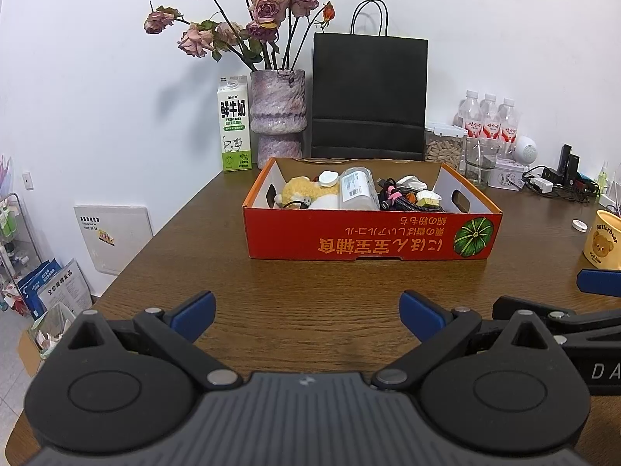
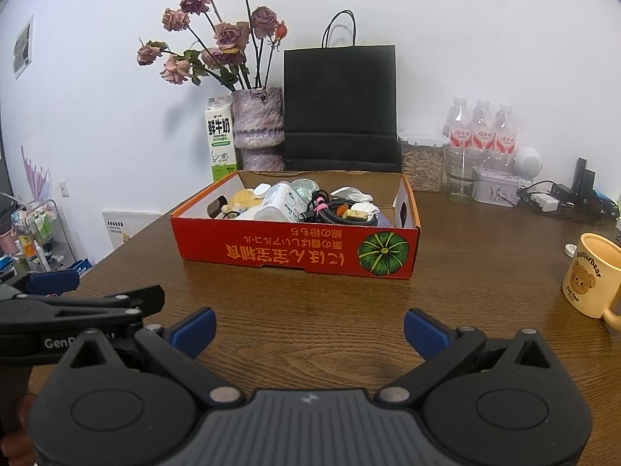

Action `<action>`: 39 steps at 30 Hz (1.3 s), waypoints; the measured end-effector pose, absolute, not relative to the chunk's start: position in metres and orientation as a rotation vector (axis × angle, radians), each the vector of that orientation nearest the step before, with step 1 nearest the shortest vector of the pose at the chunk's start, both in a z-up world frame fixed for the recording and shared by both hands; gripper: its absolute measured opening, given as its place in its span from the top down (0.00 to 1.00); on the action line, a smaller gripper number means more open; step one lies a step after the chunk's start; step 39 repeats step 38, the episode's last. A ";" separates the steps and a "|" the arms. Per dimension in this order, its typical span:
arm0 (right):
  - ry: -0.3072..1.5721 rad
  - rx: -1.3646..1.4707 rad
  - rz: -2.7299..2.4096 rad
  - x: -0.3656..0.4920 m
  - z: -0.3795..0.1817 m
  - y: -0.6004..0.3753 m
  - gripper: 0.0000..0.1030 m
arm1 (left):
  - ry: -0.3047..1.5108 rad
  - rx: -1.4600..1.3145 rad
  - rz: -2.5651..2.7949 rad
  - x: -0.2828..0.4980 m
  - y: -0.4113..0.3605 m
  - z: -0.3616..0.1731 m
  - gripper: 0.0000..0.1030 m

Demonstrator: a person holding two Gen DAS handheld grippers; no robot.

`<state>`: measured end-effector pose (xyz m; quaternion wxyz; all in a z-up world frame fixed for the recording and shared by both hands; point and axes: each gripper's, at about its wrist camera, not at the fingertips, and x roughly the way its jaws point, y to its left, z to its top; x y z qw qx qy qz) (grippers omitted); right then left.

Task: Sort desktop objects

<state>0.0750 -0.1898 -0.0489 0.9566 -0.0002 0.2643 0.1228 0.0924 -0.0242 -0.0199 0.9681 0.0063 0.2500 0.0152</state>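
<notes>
A red cardboard box [image 1: 368, 239] [image 2: 295, 250] stands on the wooden table [image 1: 302, 283]. Inside lie a yellow plush toy [image 1: 300, 192] [image 2: 242, 200], a white bottle [image 1: 355, 190] [image 2: 279, 202], braided cables [image 1: 403, 200] [image 2: 337, 211] and crumpled white paper [image 1: 411, 182] [image 2: 351, 194]. My left gripper [image 1: 306, 312] hovers low over the table, short of the box, open and empty. My right gripper [image 2: 310, 332] is beside it, also open and empty. Each gripper shows at the edge of the other's view.
Behind the box stand a milk carton [image 1: 233, 124], a vase of dried roses [image 1: 277, 112], a black paper bag [image 1: 368, 97], a jar [image 1: 444, 145], a glass [image 1: 479, 161] and three bottles [image 1: 489, 118]. A yellow bear mug [image 2: 590, 281] sits at right, a small white cap [image 1: 579, 226] behind it. Chargers and wires [image 2: 559, 200] lie far right.
</notes>
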 end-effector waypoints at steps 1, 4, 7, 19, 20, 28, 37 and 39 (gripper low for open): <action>0.537 0.000 0.249 0.075 -0.048 -0.190 0.00 | 0.505 0.013 0.031 0.092 -0.024 -0.020 0.00; 0.536 0.000 0.249 0.075 -0.048 -0.190 0.00 | 0.505 0.013 0.031 0.092 -0.024 -0.020 0.00; 0.535 0.000 0.250 0.075 -0.049 -0.190 0.00 | 0.504 0.013 0.031 0.092 -0.024 -0.020 0.00; 0.535 0.000 0.250 0.076 -0.049 -0.191 0.00 | 0.505 0.014 0.029 0.093 -0.024 -0.020 0.00; 0.535 0.000 0.249 0.075 -0.049 -0.191 0.00 | 0.504 0.013 0.029 0.093 -0.024 -0.020 0.00; 0.535 0.001 0.250 0.076 -0.048 -0.192 0.00 | 0.501 0.015 0.028 0.093 -0.024 -0.019 0.00; 0.542 0.004 0.243 0.078 -0.047 -0.194 0.00 | 0.511 0.016 0.026 0.096 -0.026 -0.021 0.00; 0.542 0.004 0.243 0.078 -0.048 -0.194 0.00 | 0.511 0.015 0.028 0.096 -0.026 -0.022 0.00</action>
